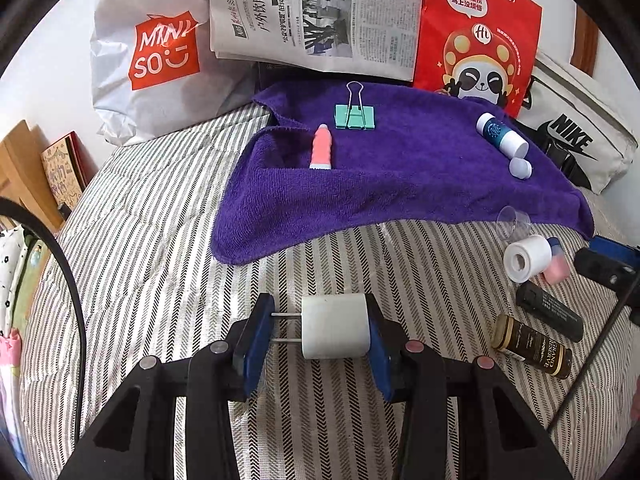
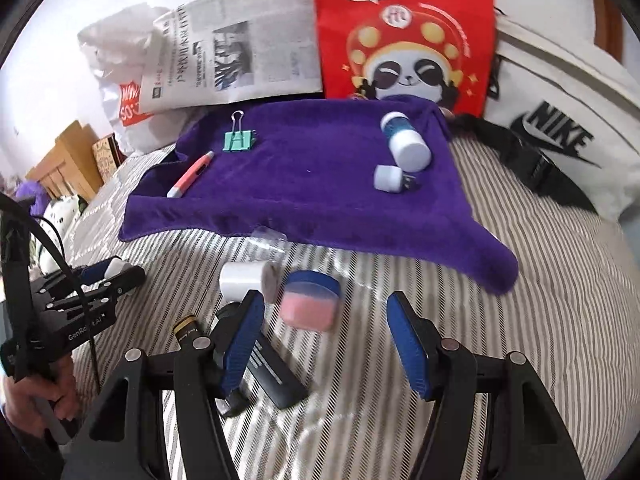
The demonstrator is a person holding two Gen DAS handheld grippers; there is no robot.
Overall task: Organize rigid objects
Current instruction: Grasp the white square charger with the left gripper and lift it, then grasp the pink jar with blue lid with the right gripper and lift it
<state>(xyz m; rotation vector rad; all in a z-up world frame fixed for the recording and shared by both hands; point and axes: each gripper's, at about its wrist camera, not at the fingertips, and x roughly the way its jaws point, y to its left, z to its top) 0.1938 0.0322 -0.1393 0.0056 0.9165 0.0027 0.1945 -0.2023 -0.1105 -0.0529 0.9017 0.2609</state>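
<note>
Left wrist view
Plug (image 1: 334,326): a small white block with two thin metal pins. It lies sideways; the pins point to the left pad.
Left gripper (image 1: 316,330): its blue pads squeeze the plug, one on the pin tips, one on the flat back.
Place: the plug hangs just above the striped bed cover (image 1: 160,248), near the purple towel (image 1: 400,184).

Right wrist view
Right gripper (image 2: 326,348): its blue pads stand apart with nothing in them.
Pink jar (image 2: 310,306): blurry, with a dark blue lid, lying on the stripes just past the pads.
White roll (image 2: 244,278): lies on its side beside the jar.
Left gripper (image 2: 114,270): at the left edge, the white plug's end peeks out between its pads.
</note>
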